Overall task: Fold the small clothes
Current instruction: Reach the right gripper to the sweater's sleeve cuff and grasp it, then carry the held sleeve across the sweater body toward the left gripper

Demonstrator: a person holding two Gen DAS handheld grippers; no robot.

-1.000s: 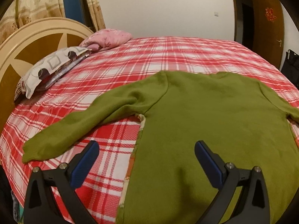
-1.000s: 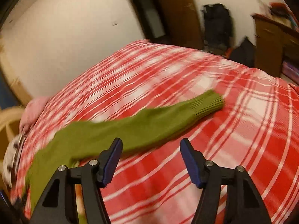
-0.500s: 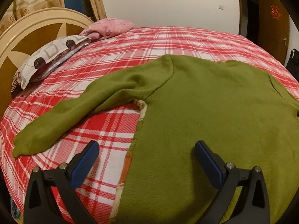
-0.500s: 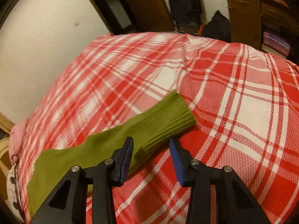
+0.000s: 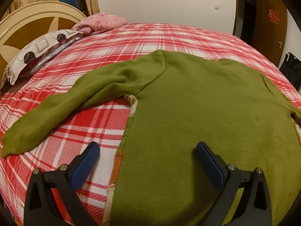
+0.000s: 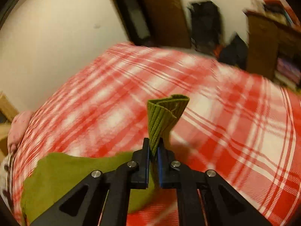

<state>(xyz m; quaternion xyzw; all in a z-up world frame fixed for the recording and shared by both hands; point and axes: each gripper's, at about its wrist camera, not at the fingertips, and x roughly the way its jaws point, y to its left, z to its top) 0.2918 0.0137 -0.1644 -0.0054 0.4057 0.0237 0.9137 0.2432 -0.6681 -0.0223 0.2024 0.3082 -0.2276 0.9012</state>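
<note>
Across the left wrist view, one green sweater [image 5: 197, 113] lies flat on the red plaid bedspread [image 5: 131, 37], filling centre and right of frame; its one visible sleeve [image 5: 62, 113] runs to the left edge. The left gripper [image 5: 146, 162] hovers low, jaws spread wide, holding nothing, slightly nearer the cloth than half a second ago. Two pillows [image 5: 37, 50] sit upper left. From the right wrist view, the right gripper [image 6: 153, 162] has gone from open to pinched on the other sleeve's ribbed cuff [image 6: 165, 116], now lifted off the bedspread at frame centre. Judgement: the sleeve fold has begun. Motion blur obscures the background.
</note>
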